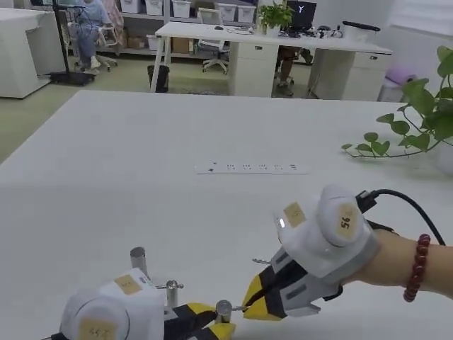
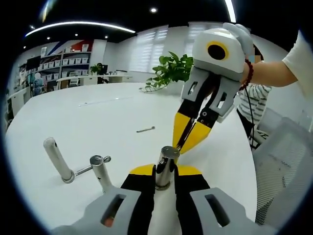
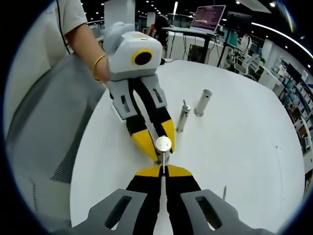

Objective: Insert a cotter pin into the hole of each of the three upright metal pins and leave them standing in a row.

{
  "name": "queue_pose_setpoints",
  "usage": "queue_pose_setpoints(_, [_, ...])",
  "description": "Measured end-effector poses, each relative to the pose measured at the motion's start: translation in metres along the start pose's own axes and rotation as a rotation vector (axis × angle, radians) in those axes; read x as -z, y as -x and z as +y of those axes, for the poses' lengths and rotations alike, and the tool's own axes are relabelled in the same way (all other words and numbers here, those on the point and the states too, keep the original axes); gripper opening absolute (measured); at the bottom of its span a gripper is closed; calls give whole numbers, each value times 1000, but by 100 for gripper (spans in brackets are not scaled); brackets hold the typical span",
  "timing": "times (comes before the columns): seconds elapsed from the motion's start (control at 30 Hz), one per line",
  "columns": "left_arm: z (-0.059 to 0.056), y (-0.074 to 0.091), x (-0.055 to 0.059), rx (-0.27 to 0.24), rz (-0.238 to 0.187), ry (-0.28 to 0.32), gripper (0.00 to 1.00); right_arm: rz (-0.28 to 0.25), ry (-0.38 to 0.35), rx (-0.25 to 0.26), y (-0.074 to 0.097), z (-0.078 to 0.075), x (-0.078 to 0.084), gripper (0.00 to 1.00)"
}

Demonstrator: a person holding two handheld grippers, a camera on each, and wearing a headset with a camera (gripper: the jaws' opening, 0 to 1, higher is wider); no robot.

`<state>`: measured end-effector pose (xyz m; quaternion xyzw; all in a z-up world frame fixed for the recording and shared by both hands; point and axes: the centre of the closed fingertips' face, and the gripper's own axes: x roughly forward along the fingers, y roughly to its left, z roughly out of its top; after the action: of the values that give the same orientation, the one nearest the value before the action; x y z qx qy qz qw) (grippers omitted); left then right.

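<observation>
Three grey metal pins stand upright in a row on the table [image 2: 98, 112]. The far pin [image 2: 56, 157] is bare. The middle pin [image 2: 101, 172] has a cotter pin [image 2: 104, 159] through its head. The near pin [image 2: 166, 164] stands clamped in the left gripper [image 2: 165, 172], with a second cotter pin [image 1: 236, 309], pinched by the right gripper [image 2: 182, 146], at its head. A third cotter pin [image 2: 145, 129] lies loose beyond.

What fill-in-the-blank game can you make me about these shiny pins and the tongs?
1. The left tongs grip the nearest pin of ___ upright metal pins.
2. One cotter pin already sits through the ___ pin.
3. The right tongs, tipped black and ___, pinch another cotter pin.
4. A spare cotter pin lies flat on the ___ table.

Missing words: three, middle, yellow, white.
</observation>
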<state>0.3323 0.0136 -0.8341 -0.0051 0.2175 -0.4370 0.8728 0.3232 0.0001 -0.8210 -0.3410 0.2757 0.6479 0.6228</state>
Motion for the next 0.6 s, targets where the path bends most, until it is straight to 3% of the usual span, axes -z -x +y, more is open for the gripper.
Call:
queue_pose_setpoints(0.3, [0,0,1,-1,-3,38,13,-9,-42,4,-5,0,-5,3])
queue_pose_setpoints(0.5, [1,-1,2,-1,-3,51,13,-20,-108,7,-6,0,-5,4])
queue_pose_setpoints(0.6, [1,-1,2,-1,-2,50,13,-17,-112,14,-6,-1,-3,10])
